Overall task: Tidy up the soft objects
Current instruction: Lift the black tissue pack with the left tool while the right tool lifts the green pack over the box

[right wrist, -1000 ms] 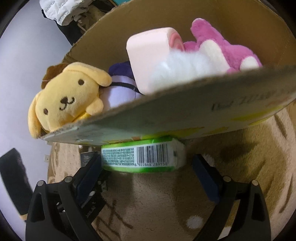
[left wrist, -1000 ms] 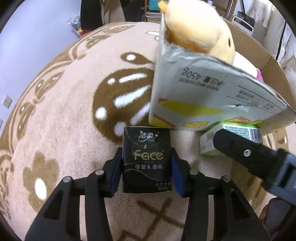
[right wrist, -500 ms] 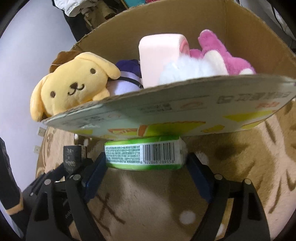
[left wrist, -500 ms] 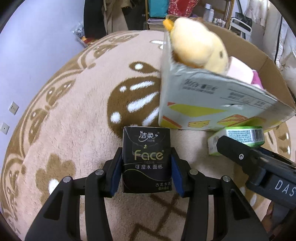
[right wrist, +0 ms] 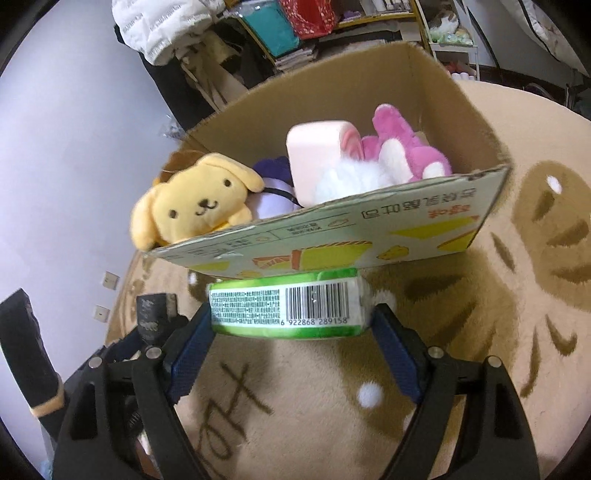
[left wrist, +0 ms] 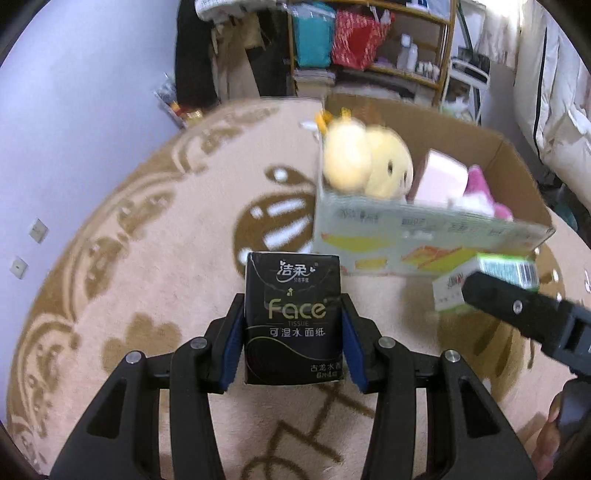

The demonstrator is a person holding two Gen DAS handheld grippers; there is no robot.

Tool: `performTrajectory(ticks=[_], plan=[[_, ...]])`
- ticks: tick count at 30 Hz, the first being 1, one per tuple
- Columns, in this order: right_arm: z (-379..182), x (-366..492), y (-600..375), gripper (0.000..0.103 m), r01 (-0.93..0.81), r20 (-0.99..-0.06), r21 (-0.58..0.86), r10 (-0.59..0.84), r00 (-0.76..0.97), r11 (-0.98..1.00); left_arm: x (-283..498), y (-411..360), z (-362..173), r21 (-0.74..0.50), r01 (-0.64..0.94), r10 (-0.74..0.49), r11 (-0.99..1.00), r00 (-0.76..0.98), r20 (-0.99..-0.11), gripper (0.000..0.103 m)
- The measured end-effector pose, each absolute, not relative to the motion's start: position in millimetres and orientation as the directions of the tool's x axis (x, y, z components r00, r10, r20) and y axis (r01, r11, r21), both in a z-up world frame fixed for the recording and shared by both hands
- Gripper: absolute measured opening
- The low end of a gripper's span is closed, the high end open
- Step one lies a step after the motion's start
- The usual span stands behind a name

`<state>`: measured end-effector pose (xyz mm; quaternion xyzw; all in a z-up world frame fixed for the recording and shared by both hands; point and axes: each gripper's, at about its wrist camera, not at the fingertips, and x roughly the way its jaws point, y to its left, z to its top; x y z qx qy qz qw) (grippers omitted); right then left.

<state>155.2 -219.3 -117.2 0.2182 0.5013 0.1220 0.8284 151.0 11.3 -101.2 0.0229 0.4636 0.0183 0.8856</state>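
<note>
My left gripper [left wrist: 293, 328] is shut on a black "Face" tissue pack [left wrist: 293, 317], held above the rug. My right gripper [right wrist: 291, 321] is shut on a green and white tissue pack [right wrist: 286, 308], also seen in the left wrist view [left wrist: 484, 286]. Both hang in front of an open cardboard box [right wrist: 369, 236] [left wrist: 424, 240]. In the box lie a yellow plush dog [right wrist: 195, 203], a purple plush [right wrist: 273, 192], a pink block [right wrist: 317, 147] and a pink and white plush [right wrist: 399, 158].
A beige rug [left wrist: 129, 258] with brown patterns covers the floor. Shelves with bags and bottles [left wrist: 369, 40] stand behind the box. A white padded jacket [right wrist: 166, 26] hangs at the back. A lilac wall [left wrist: 74, 92] is on the left.
Both grippers have risen and pulled back with their packs. The box now sits lower and farther off, and its inside shows more.
</note>
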Motion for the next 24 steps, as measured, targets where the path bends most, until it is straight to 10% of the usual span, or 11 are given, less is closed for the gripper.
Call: performTrajectory(ticks=[24], plan=[[2,150,-260,0.089,-0.148,-0.594,0.463,0.43,0.68,0.874,169,-4,49,0.125,0.016,0.059,0.992,0.82,-0.569,0.046]])
